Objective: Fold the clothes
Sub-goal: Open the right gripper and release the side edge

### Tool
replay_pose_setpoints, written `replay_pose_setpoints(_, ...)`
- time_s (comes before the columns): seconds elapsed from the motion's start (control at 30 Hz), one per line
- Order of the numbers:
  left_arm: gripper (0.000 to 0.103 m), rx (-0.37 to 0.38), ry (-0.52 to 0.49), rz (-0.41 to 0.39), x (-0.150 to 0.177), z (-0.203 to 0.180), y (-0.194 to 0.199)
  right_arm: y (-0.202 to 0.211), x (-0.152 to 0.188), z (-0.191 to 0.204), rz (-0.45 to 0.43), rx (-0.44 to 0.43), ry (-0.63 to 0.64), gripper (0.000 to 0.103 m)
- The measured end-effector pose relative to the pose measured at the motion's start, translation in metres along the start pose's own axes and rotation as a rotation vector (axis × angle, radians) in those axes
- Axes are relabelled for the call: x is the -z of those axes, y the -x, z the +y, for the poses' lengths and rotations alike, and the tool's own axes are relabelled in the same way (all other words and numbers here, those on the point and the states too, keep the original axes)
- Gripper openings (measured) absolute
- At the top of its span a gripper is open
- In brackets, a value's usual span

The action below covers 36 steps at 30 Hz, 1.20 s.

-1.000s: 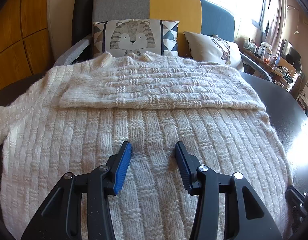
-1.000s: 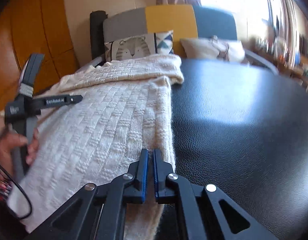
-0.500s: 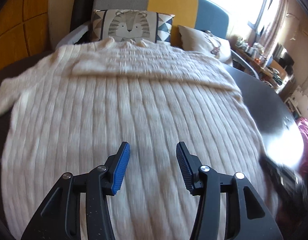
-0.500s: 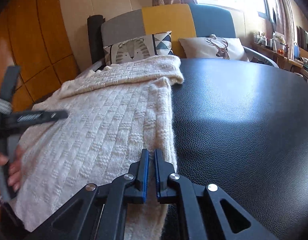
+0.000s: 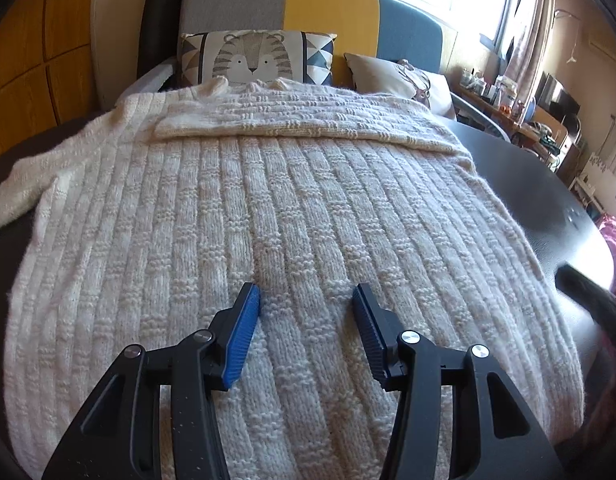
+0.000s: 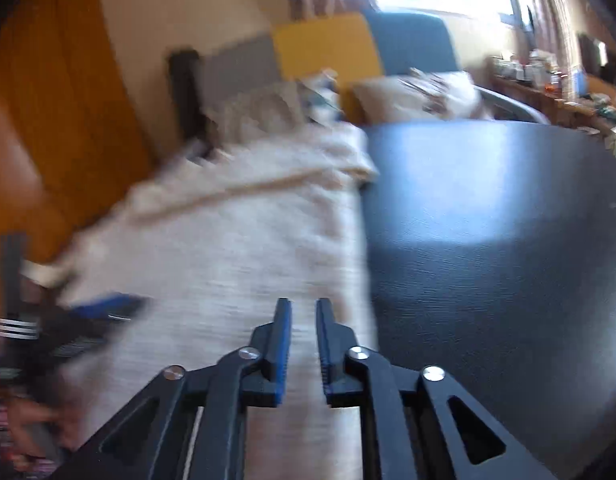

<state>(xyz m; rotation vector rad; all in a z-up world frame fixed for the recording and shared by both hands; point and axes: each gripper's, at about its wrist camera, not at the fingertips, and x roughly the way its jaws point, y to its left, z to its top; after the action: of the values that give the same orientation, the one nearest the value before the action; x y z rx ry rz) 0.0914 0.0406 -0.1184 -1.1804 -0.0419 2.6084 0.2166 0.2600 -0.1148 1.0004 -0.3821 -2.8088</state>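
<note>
Left tool [image 5: 306,306] spread above the near middle of the cream knitted sweater [image 5: 268,208], nothing pinched, right tool [image 6: 303,320] opening over its right edge, sweater flat on the black bench [image 5: 548,200], sleeve folded across its far end, tiger cushion [image 5: 254,58] beyond

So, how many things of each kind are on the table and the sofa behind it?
Sweater: 1
Cushions: 2, the tiger cushion and the deer cushion
Grippers: 2, the left gripper and the right gripper
Total: 5
</note>
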Motion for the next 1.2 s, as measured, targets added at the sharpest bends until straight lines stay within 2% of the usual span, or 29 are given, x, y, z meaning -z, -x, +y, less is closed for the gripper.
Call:
replay_pose_setpoints(0.03,0.052,-0.003,-0.003,-0.001,0.000,-0.001,0.000,0.005,0.003,0.011,0.001,-0.032,0.033,0.013)
replay_pose_setpoints(0.13,0.052,-0.001,-0.002,-0.003,0.000,-0.001,0.000,0.003,0.018,0.041,0.074,-0.042,0.154,0.013)
replay_pose_setpoints(0.27,0.052,0.020,0.014,-0.005,0.000,0.002,0.001,-0.015,0.043,0.040,0.150,-0.016,0.141,0.013)
replay_pose_setpoints(0.43,0.052,0.022,0.014,-0.007,0.001,0.003,0.002,-0.015,0.047,0.022,0.127,-0.048,0.120,0.013)
replay_pose_setpoints(0.53,0.053,0.030,0.020,-0.007,0.001,0.003,0.002,-0.012,0.043,0.019,0.144,-0.055,0.061,0.013)
replay_pose_setpoints(0.6,0.053,0.034,0.023,-0.008,0.001,0.004,0.002,0.002,0.040,0.018,0.119,-0.076,0.024,0.014)
replay_pose_setpoints(0.73,0.054,0.033,0.018,-0.009,0.002,0.003,0.002,0.018,0.042,0.010,0.131,0.028,0.087,0.014)
replay_pose_setpoints(0.87,0.055,0.038,0.019,-0.008,0.001,0.004,0.001,0.020,0.048,-0.002,0.137,0.030,0.067,0.013)
replay_pose_setpoints(1.0,0.056,0.043,0.021,-0.007,0.001,0.004,0.002,0.019,0.048,0.001,0.129,0.112,0.146,0.010)
replay_pose_setpoints(1.2,0.058,0.043,0.014,-0.006,0.001,0.002,0.001,0.026,0.039,-0.014,0.136,0.032,0.022,0.013)
